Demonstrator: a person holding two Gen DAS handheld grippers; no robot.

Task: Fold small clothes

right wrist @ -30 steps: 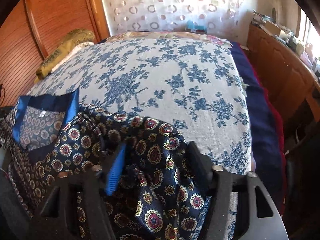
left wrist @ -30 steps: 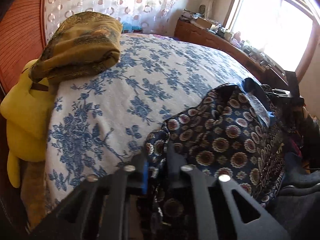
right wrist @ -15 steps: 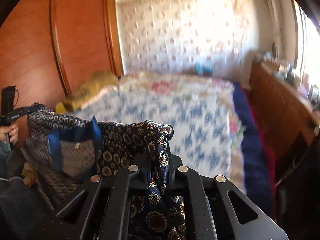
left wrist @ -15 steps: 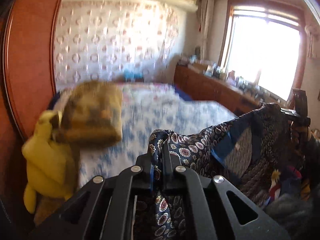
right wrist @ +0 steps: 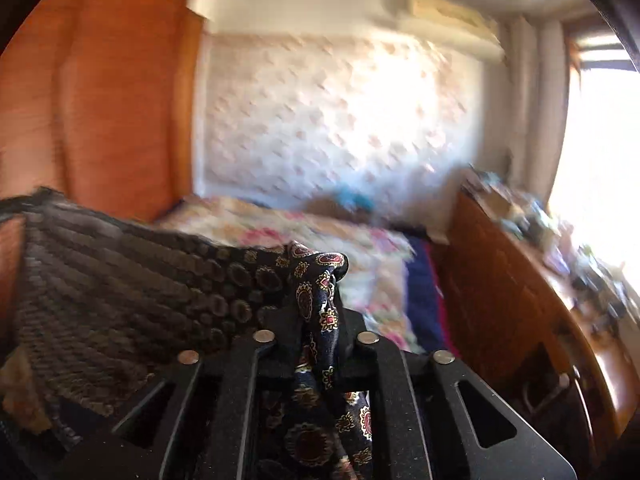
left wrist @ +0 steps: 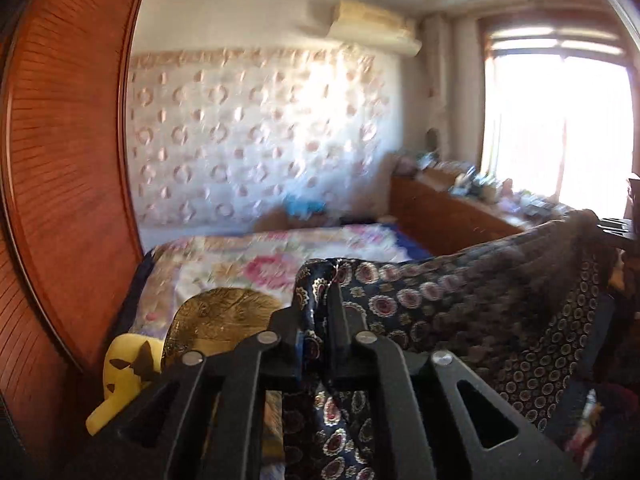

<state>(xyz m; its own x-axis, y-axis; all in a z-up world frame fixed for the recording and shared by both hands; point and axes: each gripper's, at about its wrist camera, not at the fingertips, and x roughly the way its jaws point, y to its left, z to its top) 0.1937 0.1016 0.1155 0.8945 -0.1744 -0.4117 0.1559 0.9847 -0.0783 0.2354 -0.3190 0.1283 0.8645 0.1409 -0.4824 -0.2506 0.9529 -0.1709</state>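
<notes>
A dark navy garment with round medallion print (left wrist: 460, 304) hangs stretched in the air between my two grippers, above the bed. My left gripper (left wrist: 314, 320) is shut on one top corner of it. My right gripper (right wrist: 318, 312) is shut on the other top corner, and the cloth (right wrist: 132, 280) spreads away to the left in the right wrist view. The right gripper's black body shows at the far right edge of the left wrist view (left wrist: 618, 226). The lower part of the garment is hidden below both frames.
The bed with a floral cover (left wrist: 248, 256) lies ahead and below. An olive-gold folded cloth (left wrist: 224, 316) and a yellow plush toy (left wrist: 120, 372) sit at its left. A wooden wardrobe (left wrist: 68, 184) stands left, a cluttered wooden dresser (right wrist: 528, 288) right by the window.
Both grippers have risen and tilted up, lifting the garment off the bed and pulling it taut between them. The right gripper closed on its corner early on.
</notes>
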